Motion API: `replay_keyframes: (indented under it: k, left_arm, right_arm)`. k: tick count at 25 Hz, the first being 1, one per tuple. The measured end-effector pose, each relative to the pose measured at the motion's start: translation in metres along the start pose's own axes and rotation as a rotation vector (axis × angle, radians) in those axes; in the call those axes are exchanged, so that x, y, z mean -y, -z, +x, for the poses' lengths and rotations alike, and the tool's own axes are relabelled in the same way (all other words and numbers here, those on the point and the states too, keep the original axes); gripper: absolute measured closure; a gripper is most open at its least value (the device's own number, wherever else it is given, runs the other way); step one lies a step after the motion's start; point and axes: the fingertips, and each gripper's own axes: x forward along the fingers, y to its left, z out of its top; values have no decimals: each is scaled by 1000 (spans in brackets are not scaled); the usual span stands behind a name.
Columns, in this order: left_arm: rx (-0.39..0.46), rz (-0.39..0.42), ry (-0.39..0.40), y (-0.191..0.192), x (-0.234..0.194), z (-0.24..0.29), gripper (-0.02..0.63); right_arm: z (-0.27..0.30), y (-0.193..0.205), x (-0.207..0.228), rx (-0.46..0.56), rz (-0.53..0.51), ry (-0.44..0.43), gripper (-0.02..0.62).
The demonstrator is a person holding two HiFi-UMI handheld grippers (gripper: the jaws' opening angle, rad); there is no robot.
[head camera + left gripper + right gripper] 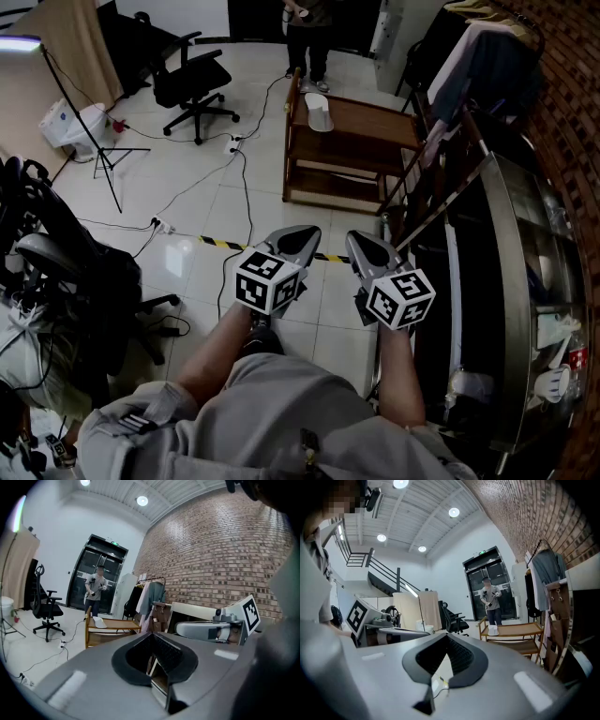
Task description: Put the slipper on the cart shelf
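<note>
A white slipper [319,111] lies on the top shelf of the wooden cart [375,122], several floor tiles ahead of me. In the left gripper view the slipper [99,622] rests at the left end of the cart [119,625]. The right gripper view also catches the slipper [492,630] on the cart [520,630]. My left gripper [302,232] and right gripper [357,239] hang side by side near my waist, far short of the cart. Both are shut with nothing between the pads [161,649] [457,654].
A person [307,37] stands just behind the cart. A black office chair [192,84] and a light stand [94,141] are at the far left, with cables [239,178] and striped tape [225,244] on the floor. A clothes rack [478,56] and metal shelving [525,281] line the right.
</note>
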Motion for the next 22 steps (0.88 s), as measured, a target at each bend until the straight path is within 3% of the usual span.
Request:
replay_keyframes:
  k: [22]
  left_arm:
    - [-37,3,84,-77,-205,102,598]
  right_arm:
    - [217,-56,80,-1,19,105,595]
